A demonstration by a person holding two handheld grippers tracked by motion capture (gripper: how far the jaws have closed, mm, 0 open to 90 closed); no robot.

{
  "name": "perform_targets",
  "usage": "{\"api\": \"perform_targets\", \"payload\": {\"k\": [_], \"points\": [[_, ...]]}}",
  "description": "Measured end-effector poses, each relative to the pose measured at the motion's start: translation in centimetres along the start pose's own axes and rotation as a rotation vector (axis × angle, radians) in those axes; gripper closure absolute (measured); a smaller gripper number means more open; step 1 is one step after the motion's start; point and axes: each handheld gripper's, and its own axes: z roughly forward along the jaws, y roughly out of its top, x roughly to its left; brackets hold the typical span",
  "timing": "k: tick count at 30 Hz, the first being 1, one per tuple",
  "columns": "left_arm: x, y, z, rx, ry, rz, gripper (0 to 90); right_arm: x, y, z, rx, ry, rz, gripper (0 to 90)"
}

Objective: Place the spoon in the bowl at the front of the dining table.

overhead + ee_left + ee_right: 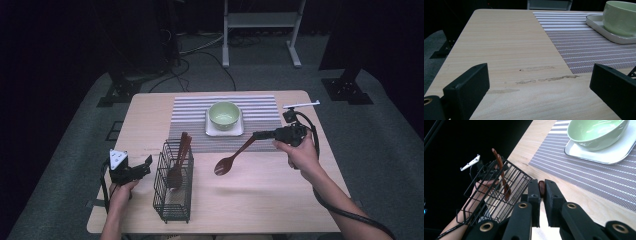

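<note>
pale wooden table (280, 195), dark room. my right gripper (261, 135) clamps the wooden spoon (231, 159) by its handle, held over the table right of the wire basket (172, 192) (left gripper (145, 165) spread, idle). i'd tip it bowl-down before lowering in.

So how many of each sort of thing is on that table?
Wooden utensils: 3, a spoon held in the right gripper, two in the wire basket
Wire basket: 1
Green bowl: 1
White tray: 1
Striped placemat: 1
Total: 7
</note>
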Motion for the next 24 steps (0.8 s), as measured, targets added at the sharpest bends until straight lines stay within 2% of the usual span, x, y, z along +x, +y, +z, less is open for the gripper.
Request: {"api": "perform_targets", "payload": {"k": [24], "points": [[0.0, 0.0, 0.0, 0.002, 0.0, 0.006, 1.7, -1.9, 1.1, 0.1, -0.039, -0.037, 0.051, 82.6]]}}
